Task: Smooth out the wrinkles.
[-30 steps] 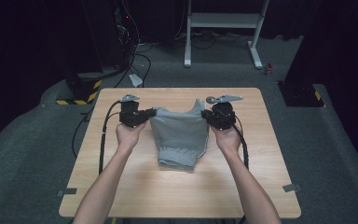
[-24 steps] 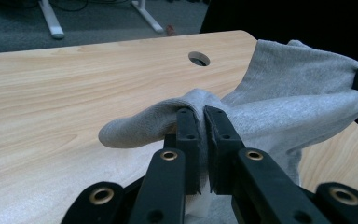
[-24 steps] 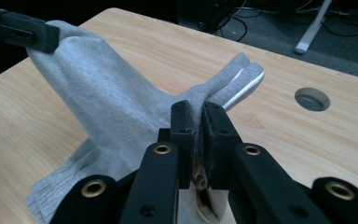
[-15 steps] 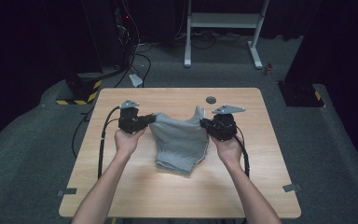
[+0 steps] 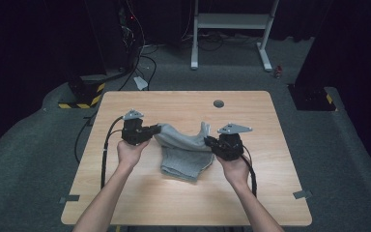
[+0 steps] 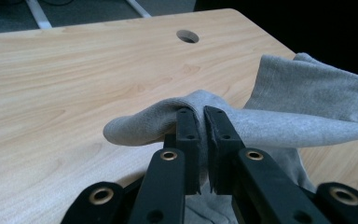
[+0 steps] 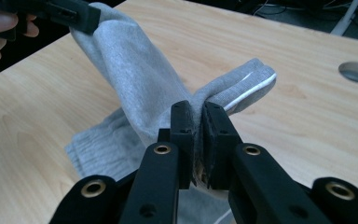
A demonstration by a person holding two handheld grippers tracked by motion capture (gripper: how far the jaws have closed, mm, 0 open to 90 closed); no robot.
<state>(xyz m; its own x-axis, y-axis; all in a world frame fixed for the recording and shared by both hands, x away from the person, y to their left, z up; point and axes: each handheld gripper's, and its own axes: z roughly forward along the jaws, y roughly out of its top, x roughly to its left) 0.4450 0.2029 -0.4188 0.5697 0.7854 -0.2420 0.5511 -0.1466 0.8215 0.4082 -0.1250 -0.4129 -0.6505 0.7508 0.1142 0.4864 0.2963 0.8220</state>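
A grey knitted garment (image 5: 186, 147) is held up over the middle of the wooden worktop (image 5: 125, 193), stretched between two grippers. The left gripper (image 5: 150, 131) has its jaws pinched tight on the garment's left edge; in the left gripper view the two black jaws stand almost together with a fold of grey cloth (image 6: 270, 116) caught between their tips, and the fabric bulges out to the left of them above the bare worktop (image 6: 74, 70). The right gripper (image 5: 208, 141) is likewise clamped on the garment's right edge; in the right gripper view its jaws grip a bunched fold of the cloth (image 7: 135, 74) whose hem shows a pale stripe, and the left gripper appears at the far upper left (image 7: 81, 16), holding the other end. Between the two grips the upper edge of the garment sags a little, and its lower part with a ribbed band lies on the worktop, nearer the person. A round cable hole (image 5: 218, 103) sits in the worktop toward the far side, well apart from the garment.
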